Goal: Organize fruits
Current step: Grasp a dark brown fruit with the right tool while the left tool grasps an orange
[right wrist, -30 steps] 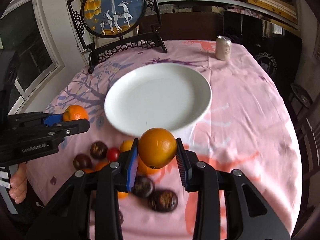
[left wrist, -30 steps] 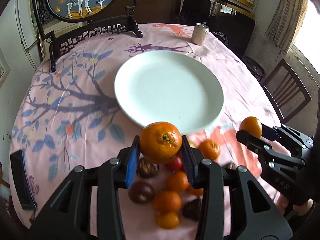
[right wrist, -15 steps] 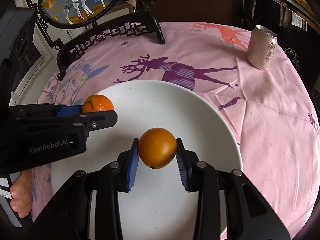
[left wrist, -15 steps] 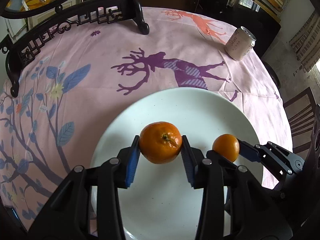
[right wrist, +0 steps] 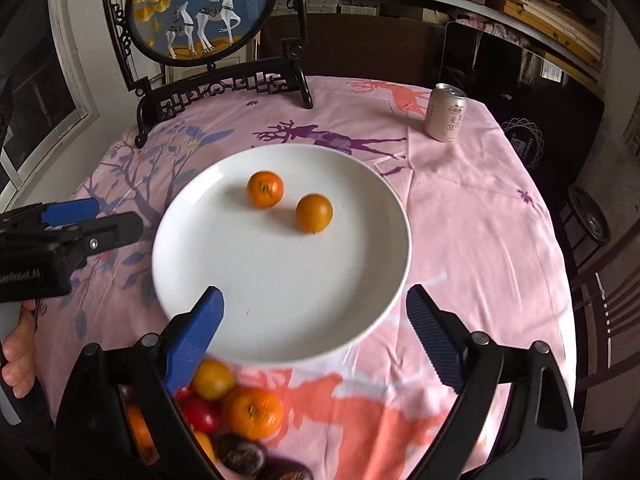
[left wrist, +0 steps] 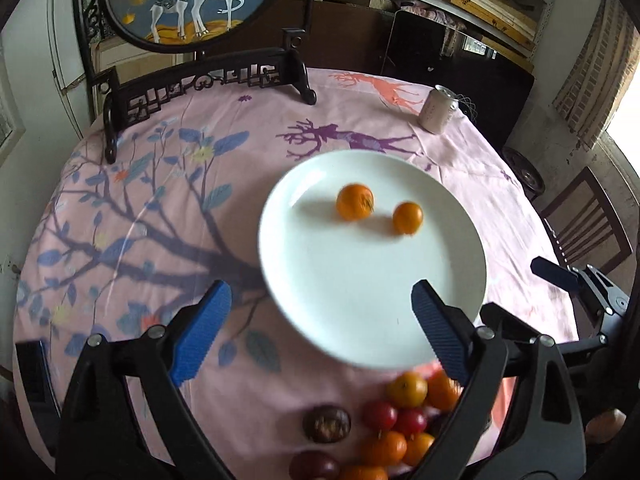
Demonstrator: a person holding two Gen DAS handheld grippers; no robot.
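Two oranges lie loose on the white plate [left wrist: 360,280], a larger one [left wrist: 355,202] and a smaller one [left wrist: 407,218]; the right wrist view shows them too [right wrist: 265,189] [right wrist: 314,213] on the plate [right wrist: 280,272]. My left gripper [left wrist: 320,292] hangs over the plate's near rim, its jaws opening wide with nothing between them. My right gripper [right wrist: 314,295] is likewise opening and empty. Each gripper shows in the other's view: the right one [left wrist: 516,290], the left one [right wrist: 104,218]. A pile of oranges, red fruit and dark fruit [left wrist: 400,420] [right wrist: 224,408] sits on the cloth below the grippers.
A drink can [right wrist: 446,112] stands at the far right of the pink tablecloth. A round deer picture in a black stand [left wrist: 192,0] rises at the back. A wooden chair [left wrist: 584,216] is off the right edge. A hand [right wrist: 16,356] holds the left gripper.
Both grippers have let go of their oranges, which now rest on the plate. Both have drawn back from over the plate toward the near side, jaws spread wide.
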